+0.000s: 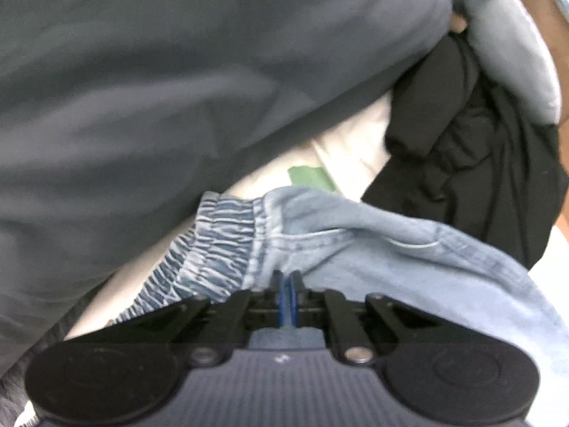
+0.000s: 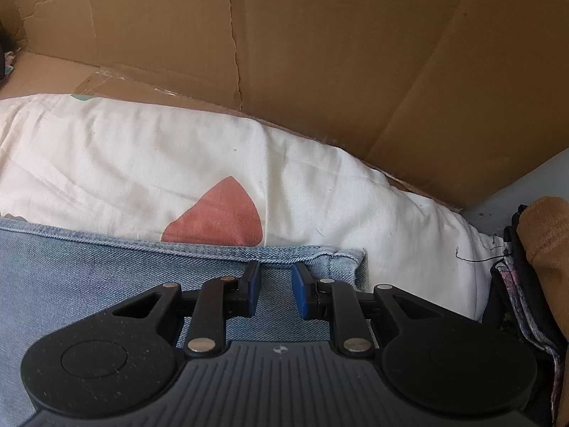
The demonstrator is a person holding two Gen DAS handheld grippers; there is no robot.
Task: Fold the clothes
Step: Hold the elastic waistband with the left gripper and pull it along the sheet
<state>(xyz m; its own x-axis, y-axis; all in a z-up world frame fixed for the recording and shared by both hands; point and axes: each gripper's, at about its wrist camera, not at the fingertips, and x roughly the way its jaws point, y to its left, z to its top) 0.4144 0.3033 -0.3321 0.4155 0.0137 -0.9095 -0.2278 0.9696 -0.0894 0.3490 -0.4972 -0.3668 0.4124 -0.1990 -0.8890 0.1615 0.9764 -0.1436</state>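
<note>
So the thing being folded here is a pair of light blue jeans (image 1: 373, 245) with a stretchy gathered waistband (image 1: 213, 245), lying on a cream sheet (image 2: 142, 163) that has a red patch (image 2: 220, 217) printed on it; the left gripper (image 1: 285, 284) has its jaws pinched tight on the denim right next to that waistband, which makes sense since the thick seam there gives you something that won't slip; the right gripper (image 2: 274, 286) sits at the other end over the hem (image 2: 341, 259), jaws spread apart with denim flat underneath, nothing actually caught between them as far as I can see; my guess is it's lined up there either to grab the hem or having just let it go, can't tell which from this; a big grey garment (image 1: 177, 71) and a crumpled black one (image 1: 473, 135) sit just beyond the jeans on the left side, probably the rest of the laundry pile; cardboard (image 2: 320, 53) stands behind the sheet; the leg end looks flat and fairly tidy, the waist end more bunched up.
</note>
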